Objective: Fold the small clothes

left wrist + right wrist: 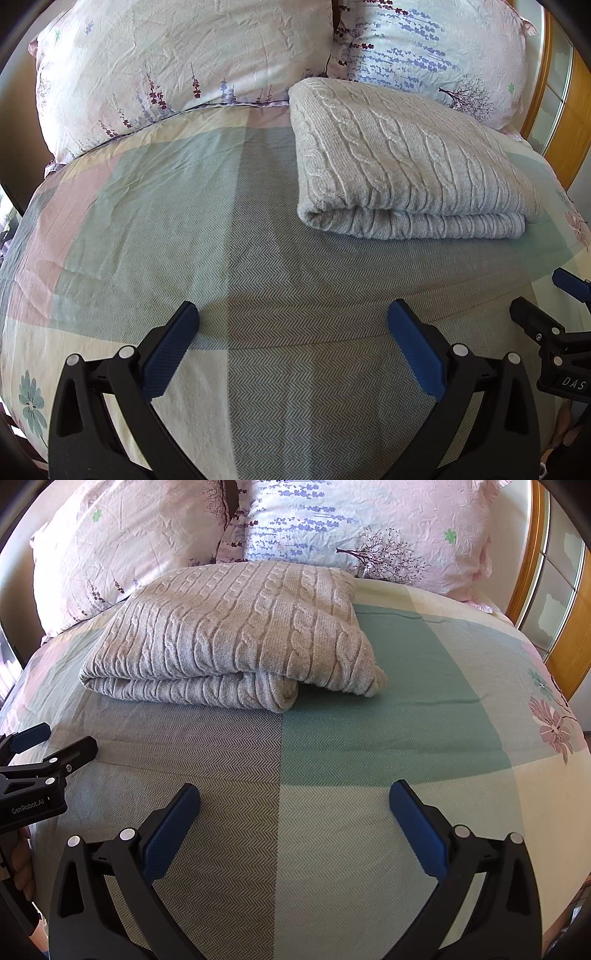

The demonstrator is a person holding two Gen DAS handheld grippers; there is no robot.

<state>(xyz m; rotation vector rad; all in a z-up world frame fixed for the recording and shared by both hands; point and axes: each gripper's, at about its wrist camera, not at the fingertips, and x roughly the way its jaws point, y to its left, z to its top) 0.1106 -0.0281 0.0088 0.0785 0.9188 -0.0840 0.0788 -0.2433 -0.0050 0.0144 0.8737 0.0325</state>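
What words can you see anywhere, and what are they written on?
"DAS" is on the black body of the right gripper, seen at the edge of the left wrist view.
"GenRobot.AI" is on the black body of the left gripper, seen in the right wrist view.
The grey cable-knit sweater shows no label.

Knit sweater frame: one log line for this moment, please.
knit sweater: folded, on bedspread | left gripper: open, empty | right gripper: open, empty | both short of sweater
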